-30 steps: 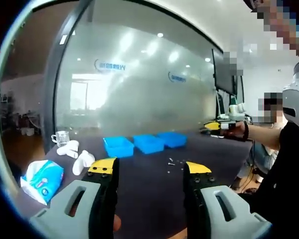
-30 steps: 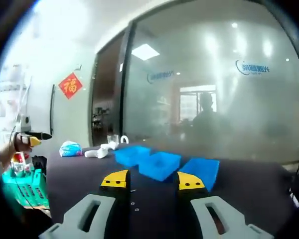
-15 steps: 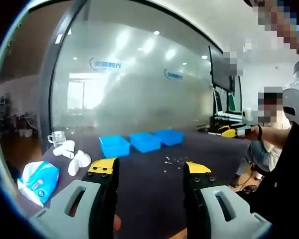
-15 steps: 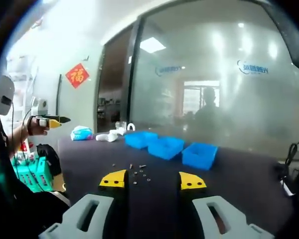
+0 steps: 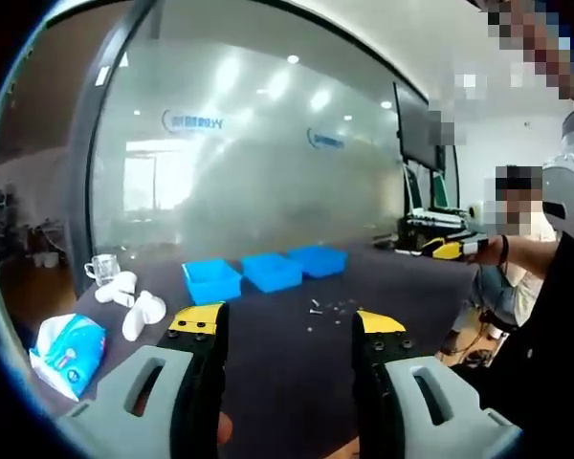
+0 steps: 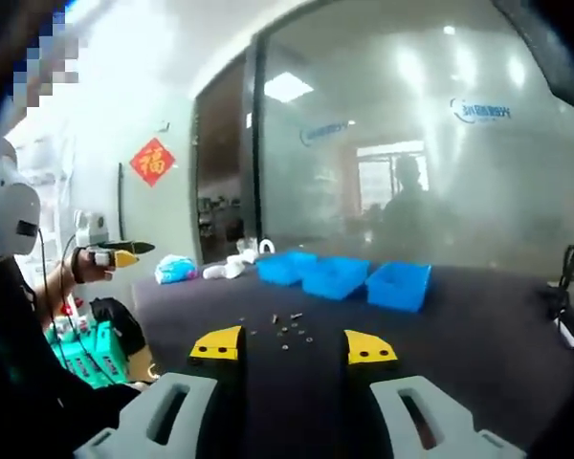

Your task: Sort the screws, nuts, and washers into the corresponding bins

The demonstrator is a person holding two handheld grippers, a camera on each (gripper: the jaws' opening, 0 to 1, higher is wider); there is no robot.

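Blue bins [image 5: 266, 272] sit beyond the loose hardware [image 5: 327, 308] on the bench [image 5: 277, 354] in the left gripper view; left gripper [image 5: 278, 323] jaws spread, empty. Right gripper view: right gripper [image 6: 294, 345] jaws spread, hardware [image 6: 287, 330] now nearer than earlier, sorting not yet begun.

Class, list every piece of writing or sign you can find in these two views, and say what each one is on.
"福": on the red diamond sign hanging on the wall, right gripper view.
Blue logo lettering on the frosted glass wall: two marks in the left gripper view, two in the right gripper view, all too blurred to read.
Blue tissue pack: print too small to read.
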